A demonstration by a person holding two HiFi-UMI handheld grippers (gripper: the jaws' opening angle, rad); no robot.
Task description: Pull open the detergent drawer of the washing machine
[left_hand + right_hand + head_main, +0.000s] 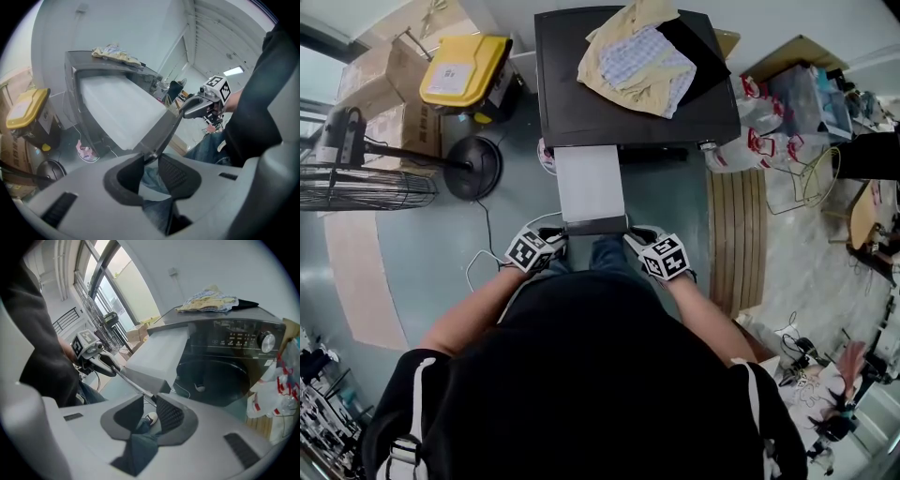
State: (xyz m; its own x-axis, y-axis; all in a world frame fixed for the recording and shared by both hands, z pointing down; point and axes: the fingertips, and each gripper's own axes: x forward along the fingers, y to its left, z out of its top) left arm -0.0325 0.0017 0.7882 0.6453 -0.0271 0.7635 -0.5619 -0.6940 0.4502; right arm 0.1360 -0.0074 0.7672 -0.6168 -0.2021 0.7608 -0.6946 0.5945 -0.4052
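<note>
A dark front-loading washing machine (581,103) stands ahead of me, with its white detergent drawer (591,183) pulled far out towards me. The drawer's dark front panel (596,225) is held at both ends. My left gripper (555,240) is shut on the panel's left corner (149,154), and my right gripper (634,236) is shut on its right corner (152,397). In the left gripper view the drawer (122,112) slopes away from the left gripper (151,161), and the right gripper (201,105) shows at the panel's far end. The right gripper view shows the right gripper (149,404), the drawer (157,355) and the left gripper (96,357).
Crumpled clothes (637,52) lie on top of the washer. A yellow-lidded container (464,70), cardboard boxes (384,84) and a floor fan (356,187) stand to the left. Plastic bags (750,131) and a slatted wooden board (736,234) are on the right.
</note>
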